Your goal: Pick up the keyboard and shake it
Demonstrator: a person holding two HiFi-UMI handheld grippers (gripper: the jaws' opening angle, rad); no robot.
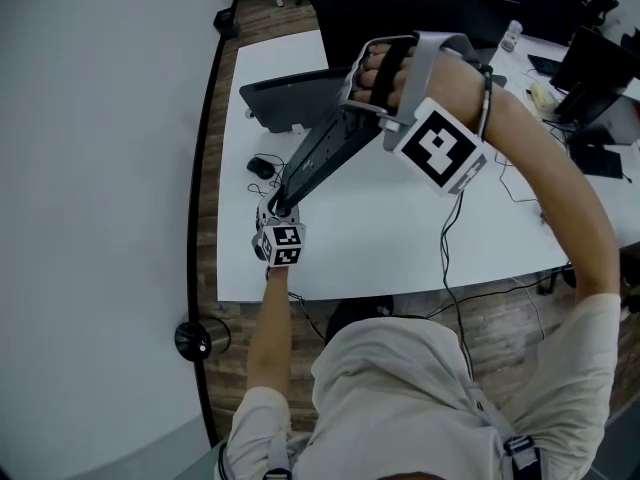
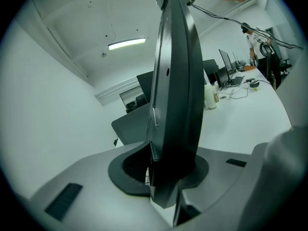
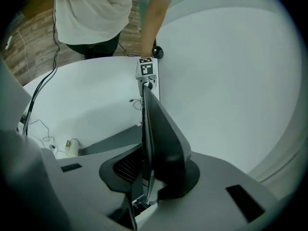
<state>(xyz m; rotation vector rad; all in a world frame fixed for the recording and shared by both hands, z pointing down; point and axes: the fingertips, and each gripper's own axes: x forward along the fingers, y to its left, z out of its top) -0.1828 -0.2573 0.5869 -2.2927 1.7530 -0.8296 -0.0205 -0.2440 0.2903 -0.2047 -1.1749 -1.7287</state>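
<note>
Right gripper (image 1: 362, 100) is sitting highest and closest to the head camera, its jaws pinching the upper end of the keyboard (image 1: 322, 150). In the right gripper view, both pads are pressing on the board's thin edge (image 3: 159, 138), which is standing on edge between them. The keyboard is hanging in the air above the white table (image 1: 400, 238), touching nothing there and slanting down toward the person's left. Left gripper (image 1: 277, 210) is clamping the lower end, with its jaws closed on the dark slab (image 2: 175, 81). Beyond it, a black mouse (image 1: 261, 167) is lying on the table, and a dark monitor (image 1: 400, 18) is standing at the far edge.
</note>
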